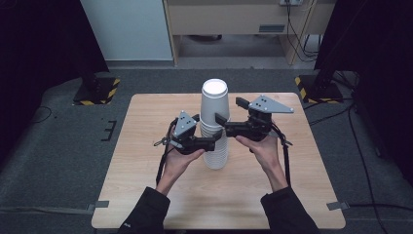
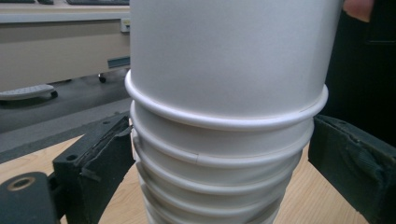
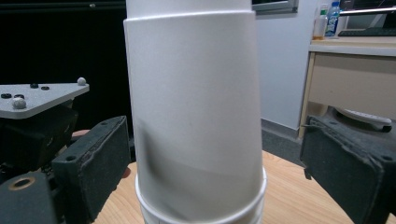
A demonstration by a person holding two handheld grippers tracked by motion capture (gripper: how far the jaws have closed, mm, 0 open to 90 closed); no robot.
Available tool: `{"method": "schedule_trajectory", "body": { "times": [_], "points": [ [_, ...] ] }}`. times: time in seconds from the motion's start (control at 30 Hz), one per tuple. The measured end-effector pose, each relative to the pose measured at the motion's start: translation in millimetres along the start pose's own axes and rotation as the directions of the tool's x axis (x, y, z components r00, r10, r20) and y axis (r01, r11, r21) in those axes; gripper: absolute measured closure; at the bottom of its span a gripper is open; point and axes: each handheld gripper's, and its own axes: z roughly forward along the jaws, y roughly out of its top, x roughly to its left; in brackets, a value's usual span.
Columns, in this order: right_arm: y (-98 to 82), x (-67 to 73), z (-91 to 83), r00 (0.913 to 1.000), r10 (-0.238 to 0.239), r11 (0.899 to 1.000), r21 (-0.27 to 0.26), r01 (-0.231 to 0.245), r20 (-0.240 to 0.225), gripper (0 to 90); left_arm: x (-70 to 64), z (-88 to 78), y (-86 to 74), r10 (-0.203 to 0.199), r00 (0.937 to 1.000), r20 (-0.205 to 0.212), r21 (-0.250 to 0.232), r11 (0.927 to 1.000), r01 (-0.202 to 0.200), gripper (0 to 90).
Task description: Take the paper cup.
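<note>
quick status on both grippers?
Left gripper: open, jaws either side of the lower cup stack.
Right gripper: open, jaws either side of the top cup, with a gap on both sides.

Matt white paper cups (image 1: 215, 122) with smooth rolled rims stand stacked on a pale wood-grain table (image 1: 146, 161). Black gripper pads (image 3: 93, 161) look rough and foam-like, frayed at the edges, beneath a dull grey plate (image 3: 35, 99). Dark, coarse carpet (image 1: 58, 161) covers the floor.

Cup stack (image 2: 224, 116): top and base cut off in both gripper views. Contact between fingers (image 2: 98, 158) and cups unclear. Person's sleeves (image 1: 146, 214) cropped at bottom edge.
</note>
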Motion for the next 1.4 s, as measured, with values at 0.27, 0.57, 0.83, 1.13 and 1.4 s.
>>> {"method": "schedule_trajectory", "body": {
  "times": [0.27, 0.57, 0.83, 1.13, 1.4],
  "points": [
    [-3.8, 3.3, 15.8, 0.9998, 0.011, 1.0, 0.013, -0.01, -0.016, 8.9, 2.4, 3.4, 1.4, -0.004, 0.9999, 0.015, -0.009, 1.0, 0.004, 4.5],
    [-8.5, 2.3, 28.3, 0.9991, 0.031, 0.999, 0.026, -0.03, -0.03, 9.0, 1.6, 4.1, 1.5, 0.008, 0.9999, 0.011, -0.004, 1.0, -0.007, 4.4],
    [-10.1, 2.3, 34.6, 0.9986, 0.038, 0.999, 0.04, -0.036, -0.036, 10.6, 2.6, 3.7, 0.2, 0.004, 0.9999, 0.016, -0.009, 1.0, -0.004, 4.6],
    [-9.0, 2.4, 33.0, 0.9991, 0.017, 1.0, 0.02, -0.016, -0.038, 12.8, 2.6, 3.5, -0.3, 0.007, 0.9998, 0.017, -0.012, 0.9999, -0.007, 4.8],
    [-6.7, 3.4, 31.0, 0.9993, -0.001, 1.0, -0.018, 0.0, -0.037, 14.4, 1.7, 3.1, -0.3, 0.019, 0.9998, 0.009, -0.005, 0.9998, -0.019, 5.2]
  ]
}}
